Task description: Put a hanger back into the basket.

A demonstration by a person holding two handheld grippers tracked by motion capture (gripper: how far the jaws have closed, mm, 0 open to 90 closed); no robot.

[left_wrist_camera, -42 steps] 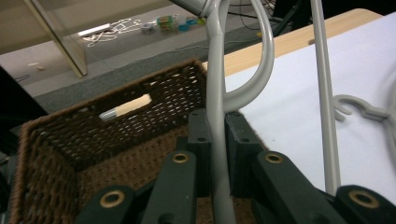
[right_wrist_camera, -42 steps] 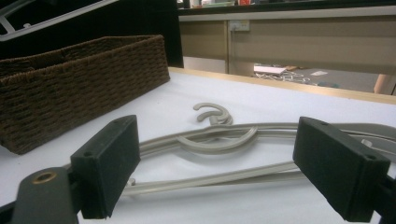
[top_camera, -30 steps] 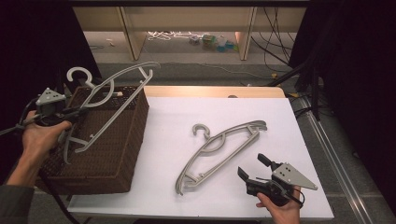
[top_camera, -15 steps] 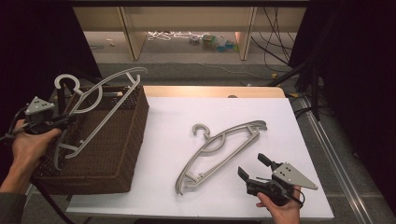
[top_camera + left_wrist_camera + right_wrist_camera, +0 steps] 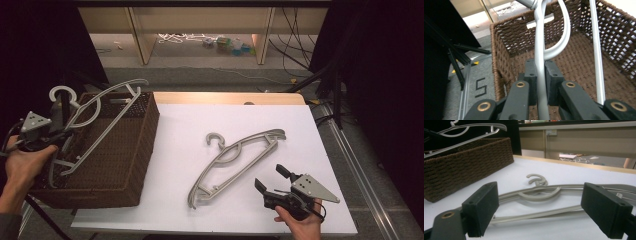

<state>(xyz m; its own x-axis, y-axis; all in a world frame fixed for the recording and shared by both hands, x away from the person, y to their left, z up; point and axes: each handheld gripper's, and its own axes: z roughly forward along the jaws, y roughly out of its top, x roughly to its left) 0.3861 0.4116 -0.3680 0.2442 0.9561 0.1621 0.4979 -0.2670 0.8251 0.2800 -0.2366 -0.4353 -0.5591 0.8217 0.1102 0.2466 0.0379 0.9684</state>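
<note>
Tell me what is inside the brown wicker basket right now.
In the left gripper view the basket shows a bare woven floor. The grey hanger clamped by the left gripper hangs over it, its lower end dipping inside in the high view. The near corner is hidden behind the jaws.

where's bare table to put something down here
Free: the white table strip between the wicker basket and the lying hanger; the far stretch beyond that hanger's hook; the right edge past its upper arm. Crowded: the near right corner, where the open right gripper sits by the hanger, and the basket, where the left gripper holds another hanger.
</note>
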